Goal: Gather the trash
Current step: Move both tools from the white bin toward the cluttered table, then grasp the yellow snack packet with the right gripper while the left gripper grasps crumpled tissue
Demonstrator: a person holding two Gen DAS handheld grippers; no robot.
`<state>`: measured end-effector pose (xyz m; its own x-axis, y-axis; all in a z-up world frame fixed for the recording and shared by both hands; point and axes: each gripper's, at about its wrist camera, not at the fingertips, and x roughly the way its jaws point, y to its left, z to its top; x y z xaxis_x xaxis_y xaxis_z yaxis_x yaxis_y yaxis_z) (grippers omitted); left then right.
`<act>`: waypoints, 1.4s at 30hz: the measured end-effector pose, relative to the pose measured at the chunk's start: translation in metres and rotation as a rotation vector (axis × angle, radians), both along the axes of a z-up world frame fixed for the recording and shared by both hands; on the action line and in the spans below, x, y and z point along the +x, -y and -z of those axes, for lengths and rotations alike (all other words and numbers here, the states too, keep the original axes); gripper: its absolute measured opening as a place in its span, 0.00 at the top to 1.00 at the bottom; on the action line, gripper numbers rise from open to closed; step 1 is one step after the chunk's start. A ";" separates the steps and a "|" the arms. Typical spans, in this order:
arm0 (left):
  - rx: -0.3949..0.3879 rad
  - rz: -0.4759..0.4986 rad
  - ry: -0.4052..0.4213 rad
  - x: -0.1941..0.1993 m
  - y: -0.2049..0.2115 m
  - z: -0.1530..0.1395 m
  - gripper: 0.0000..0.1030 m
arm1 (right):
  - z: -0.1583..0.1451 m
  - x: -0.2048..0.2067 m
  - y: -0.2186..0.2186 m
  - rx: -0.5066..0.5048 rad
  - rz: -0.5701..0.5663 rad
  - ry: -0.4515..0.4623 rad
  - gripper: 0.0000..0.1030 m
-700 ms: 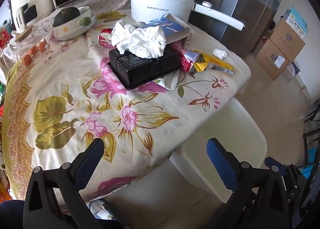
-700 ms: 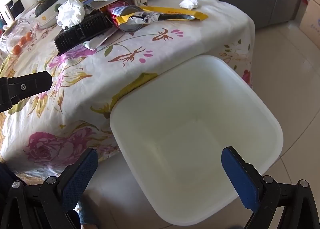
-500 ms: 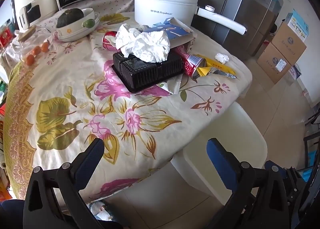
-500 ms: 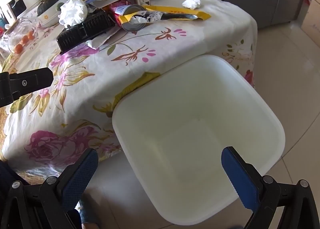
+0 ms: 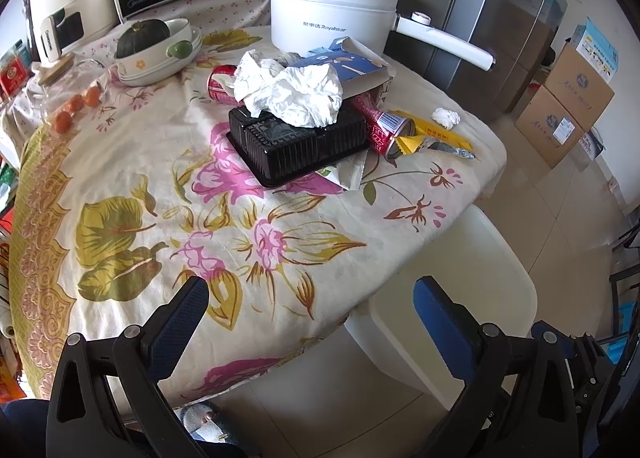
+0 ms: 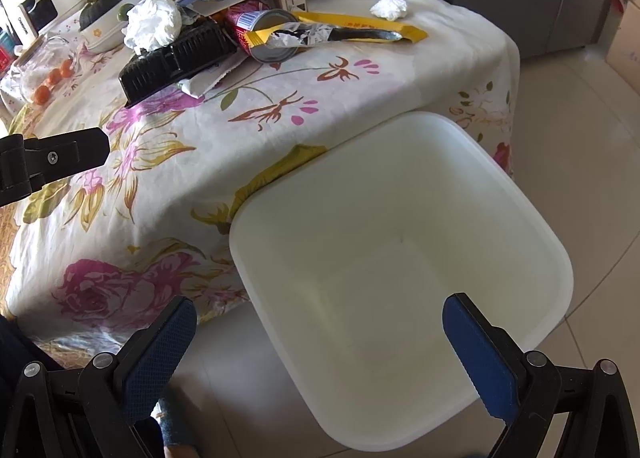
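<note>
Both grippers were spread wide with nothing between their pads. The left gripper [image 5: 310, 308] hung over the near edge of the flowered tablecloth [image 5: 132, 162], its left finger above the cloth and its right finger above the white bin [image 5: 472, 290] beside the table. The right gripper [image 6: 318, 328] hung directly above that bin [image 6: 520, 226], whose open mouth lay ahead of and between the fingers; the bin's rim touched the hanging cloth [image 6: 168, 186].

Trash lay in one cluster well ahead of the left fingers, on the far half of the table. A black plastic tray [image 5: 296, 146] sat nearest, with crumpled white paper [image 5: 292, 92] piled on its far side. A blue and white carton [image 5: 348, 70] lay behind the paper. A red can [image 5: 384, 130] lay on its side just right of the tray, touching a yellow wrapper [image 5: 436, 140]. A small white wad [image 5: 446, 116] sat apart, beyond the wrapper. A second red can [image 5: 218, 82] lay behind the paper to the left.

Farther back stood a white electric pot [image 5: 332, 14] and a bowl holding a dark squash [image 5: 142, 38].
</note>
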<state>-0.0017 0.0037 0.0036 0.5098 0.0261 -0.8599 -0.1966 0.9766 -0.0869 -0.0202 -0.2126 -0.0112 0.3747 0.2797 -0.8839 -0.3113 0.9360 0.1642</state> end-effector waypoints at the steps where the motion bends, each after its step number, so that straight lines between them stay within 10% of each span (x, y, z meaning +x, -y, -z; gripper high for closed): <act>1: 0.005 -0.001 -0.008 0.000 0.000 0.001 0.00 | -0.001 0.000 0.000 0.003 0.000 0.004 0.01; 34: 0.120 -0.028 0.044 0.083 -0.033 -0.076 0.00 | -0.085 0.080 -0.033 -0.050 -0.109 0.272 0.00; 42: 0.069 -0.087 0.011 0.121 -0.065 -0.042 0.00 | -0.070 0.127 -0.054 -0.054 -0.178 0.282 0.00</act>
<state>0.1190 0.0690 0.0451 0.5125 0.1299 -0.8488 -0.2801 0.9597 -0.0223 0.1071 -0.1584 0.0592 0.5558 0.3187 -0.7678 -0.4970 0.8677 0.0004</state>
